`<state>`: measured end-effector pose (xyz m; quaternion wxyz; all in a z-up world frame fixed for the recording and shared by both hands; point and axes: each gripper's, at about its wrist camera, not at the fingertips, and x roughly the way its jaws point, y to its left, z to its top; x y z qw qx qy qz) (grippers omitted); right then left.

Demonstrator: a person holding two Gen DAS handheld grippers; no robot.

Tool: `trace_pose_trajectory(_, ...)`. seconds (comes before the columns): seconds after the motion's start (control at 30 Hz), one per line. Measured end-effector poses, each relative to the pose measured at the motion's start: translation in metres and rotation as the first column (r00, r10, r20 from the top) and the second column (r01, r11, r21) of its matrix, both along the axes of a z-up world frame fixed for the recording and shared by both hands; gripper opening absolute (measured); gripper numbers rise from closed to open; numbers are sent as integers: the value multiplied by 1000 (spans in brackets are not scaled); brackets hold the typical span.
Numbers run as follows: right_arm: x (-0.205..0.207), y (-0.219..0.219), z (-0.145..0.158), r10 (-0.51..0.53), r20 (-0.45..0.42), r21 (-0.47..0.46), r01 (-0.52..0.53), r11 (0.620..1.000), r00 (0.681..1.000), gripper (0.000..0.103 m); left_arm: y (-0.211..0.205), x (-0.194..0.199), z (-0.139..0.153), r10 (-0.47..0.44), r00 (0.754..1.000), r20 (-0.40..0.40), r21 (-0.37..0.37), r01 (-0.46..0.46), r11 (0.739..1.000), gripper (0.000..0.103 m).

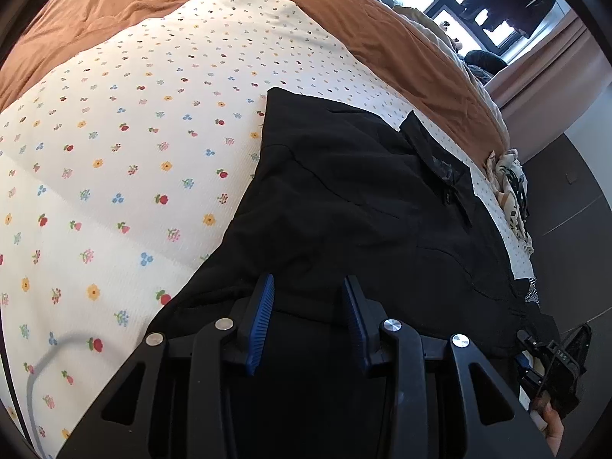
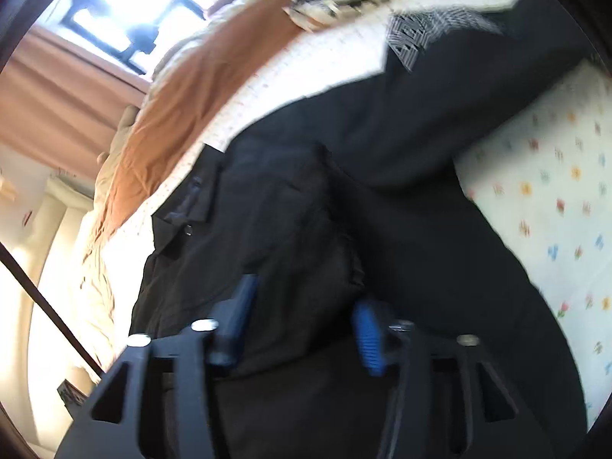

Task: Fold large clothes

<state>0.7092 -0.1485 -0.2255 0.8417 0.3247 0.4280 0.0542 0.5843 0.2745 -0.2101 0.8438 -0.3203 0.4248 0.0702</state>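
A large black garment (image 1: pixel 344 199) lies on a white flower-print sheet (image 1: pixel 134 153) on the bed. My left gripper (image 1: pixel 310 290) is open just above the garment's near edge, its blue pads (image 1: pixel 264 306) apart with black cloth below them. In the blurred right wrist view the same black garment (image 2: pixel 306 199) fills the middle, with a collar or flap (image 2: pixel 187 210) at the left. My right gripper (image 2: pixel 306 306) is open, its blue pads (image 2: pixel 367 336) wide apart with a bunched fold of black cloth between them. The right gripper also shows in the left wrist view (image 1: pixel 550 363) at the lower right.
An orange-brown blanket (image 1: pixel 114 11) covers the far side of the bed. A patterned pile of clothes (image 1: pixel 512 199) sits at the bed's right edge. A window (image 1: pixel 478 4) and pink curtain (image 2: pixel 57 107) stand beyond. A dark floor (image 1: pixel 566 210) lies right of the bed.
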Motion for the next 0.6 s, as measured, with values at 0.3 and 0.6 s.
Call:
trace_pose_trajectory(0.3, 20, 0, 3, 15, 50, -5, -15, 1000, 999, 10, -4, -2, 11, 4, 1000, -1, 32, -4, 999, 39)
trace_pose_trajectory(0.6, 29, 6, -7, 20, 38, -25, -19, 1000, 999, 11, -7, -6, 23, 10, 1000, 9, 96, -11, 995, 39)
